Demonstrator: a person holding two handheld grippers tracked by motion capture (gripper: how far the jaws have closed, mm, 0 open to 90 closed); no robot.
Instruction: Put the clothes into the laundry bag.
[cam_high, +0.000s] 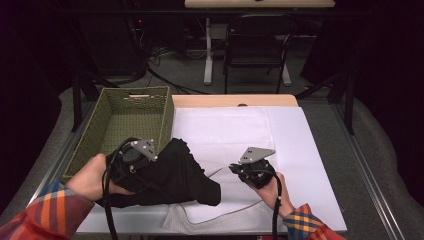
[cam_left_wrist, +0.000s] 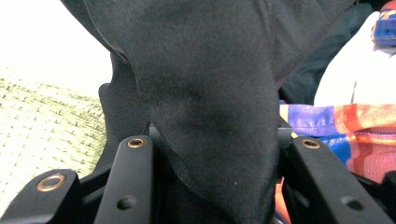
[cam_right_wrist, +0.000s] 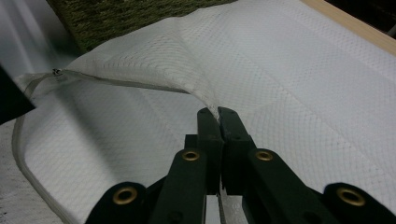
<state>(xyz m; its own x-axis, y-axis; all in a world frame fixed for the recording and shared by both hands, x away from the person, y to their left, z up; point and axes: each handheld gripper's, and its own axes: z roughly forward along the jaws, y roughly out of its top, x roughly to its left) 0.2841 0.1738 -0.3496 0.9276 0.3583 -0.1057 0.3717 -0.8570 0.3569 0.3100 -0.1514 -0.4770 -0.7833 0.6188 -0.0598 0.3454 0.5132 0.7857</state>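
A dark room with a chair (cam_high: 255, 42) at the top of the high view frames a table (cam_high: 235, 100) spread with a white cloth (cam_high: 280, 145), which covers the centre and right of that view. A woven basket (cam_high: 127, 122) stands at centre left, its near right corner just beside a black garment (cam_high: 182, 175) bunched at lower centre. Under the garment's lower edge lies a white mesh bag (cam_high: 220, 217) with a zip running along its border.

The garment seems to be meant for the bag, which would explain the split of work. The left gripper (cam_high: 131, 161), at lower left, is clamped on a thick fold of the garment (cam_left_wrist: 210, 93). In the left gripper view the black fabric fills the gap between the jaws, which stand partly apart only because of the wad between them. The fold rises straight from the jaws toward the top of that frame.

The right gripper (cam_high: 248, 171), at lower centre right, is shut tight on the bag's edge (cam_right_wrist: 140, 60). In the right gripper view the jaws (cam_right_wrist: 218, 116) meet at centre frame with a thin pinch of mesh between them, and the zip edge stretches away to the upper left (probably to hold the mouth up and open). The garment sits left of this gripper, close but apart.
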